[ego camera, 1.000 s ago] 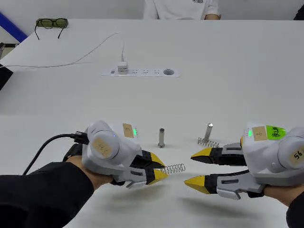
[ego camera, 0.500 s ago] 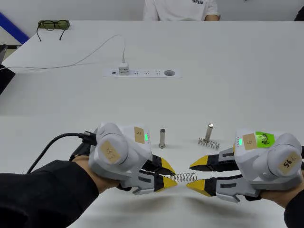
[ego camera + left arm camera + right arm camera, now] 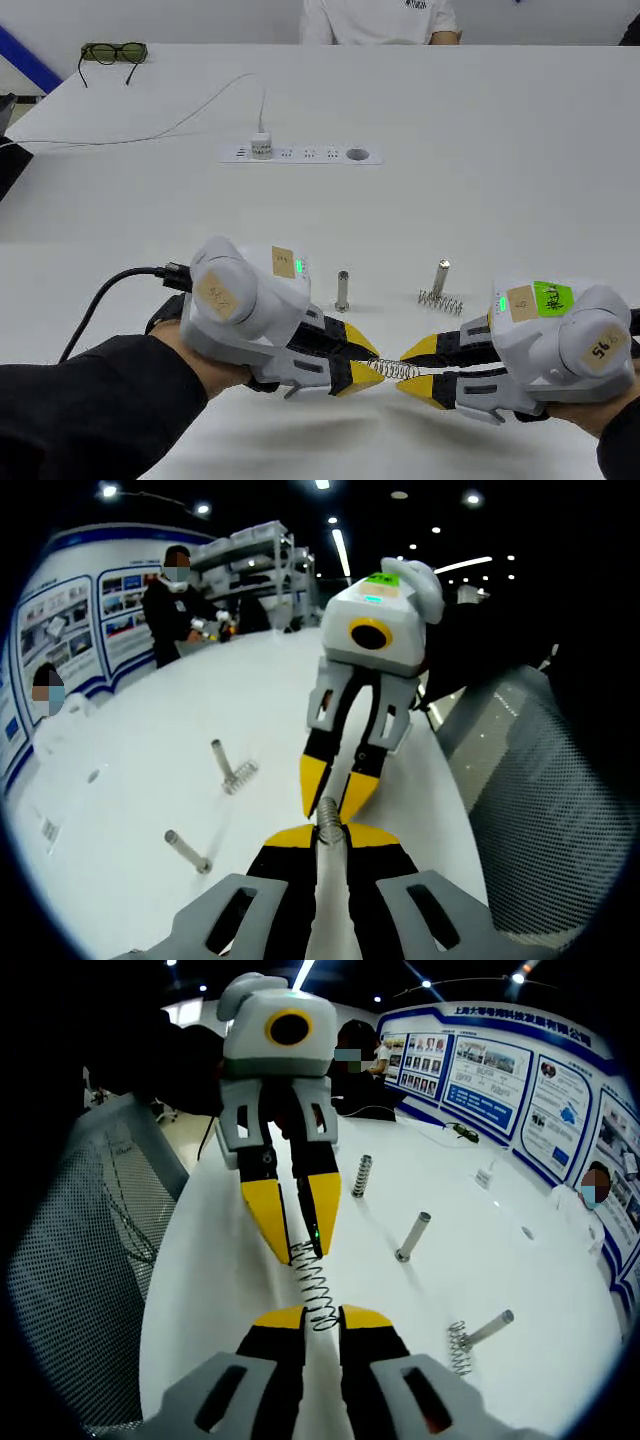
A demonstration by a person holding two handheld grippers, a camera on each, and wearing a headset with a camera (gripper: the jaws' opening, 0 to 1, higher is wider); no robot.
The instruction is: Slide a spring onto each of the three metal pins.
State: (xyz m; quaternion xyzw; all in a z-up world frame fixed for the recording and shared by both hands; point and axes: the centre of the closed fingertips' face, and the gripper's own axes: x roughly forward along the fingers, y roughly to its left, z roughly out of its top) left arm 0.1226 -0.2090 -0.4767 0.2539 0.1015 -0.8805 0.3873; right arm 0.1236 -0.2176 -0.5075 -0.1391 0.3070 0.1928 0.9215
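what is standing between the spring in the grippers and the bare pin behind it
Nothing visible. The spring is held level between the left gripper and the right gripper, one at each end, and the bare pin stands upright on open table just beyond their tips.

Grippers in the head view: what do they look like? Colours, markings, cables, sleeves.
Both: bulky light-grey plastic housings, black jaws with yellow wedge tips, tan handwritten labels, a small green light. Left gripper has a black cable plugged in at its rear. Right gripper carries a bright green sticker. Black sleeves on both arms.
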